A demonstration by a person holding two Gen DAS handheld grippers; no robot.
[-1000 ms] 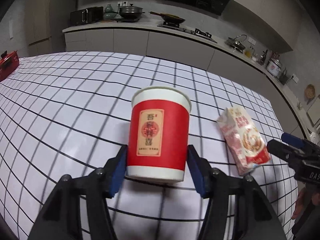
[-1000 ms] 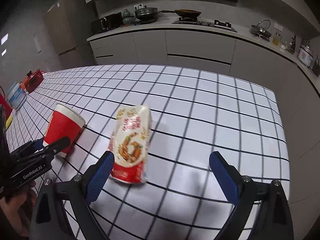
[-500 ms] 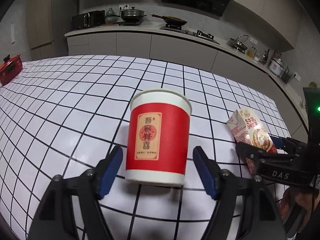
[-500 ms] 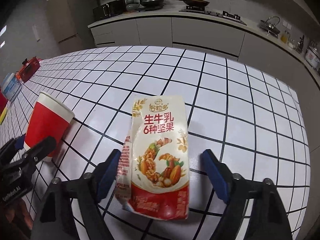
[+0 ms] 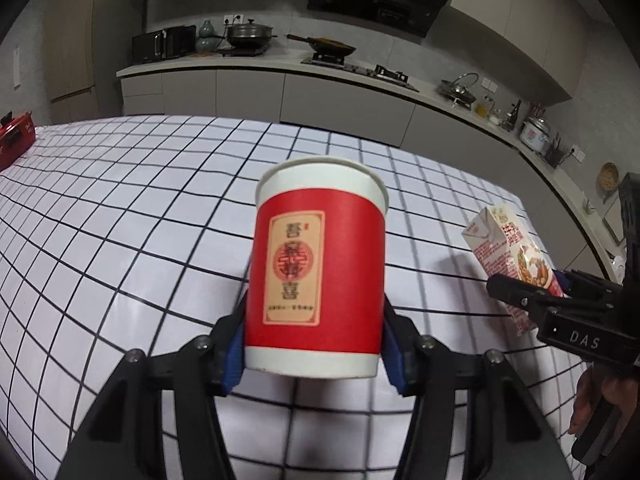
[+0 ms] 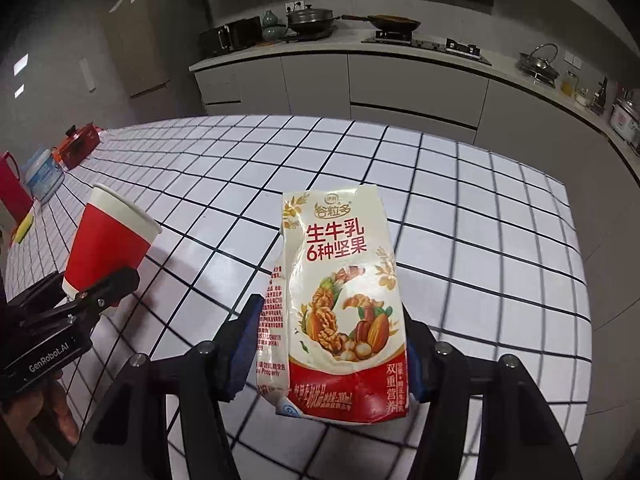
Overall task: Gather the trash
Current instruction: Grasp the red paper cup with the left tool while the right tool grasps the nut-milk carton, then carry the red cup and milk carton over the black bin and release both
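Both pieces of trash are being picked up off the checked counter [image 5: 120, 240]. The left tool [image 5: 314, 340] is clamped on the base of the red paper cup [image 5: 318, 264], a smooth tapered cylinder with a white rim. The right tool [image 6: 332, 352] is closing, its pads against the crumpled, glossy milk carton [image 6: 344, 300]. Next, probably, carrying both to a bin, none visible here
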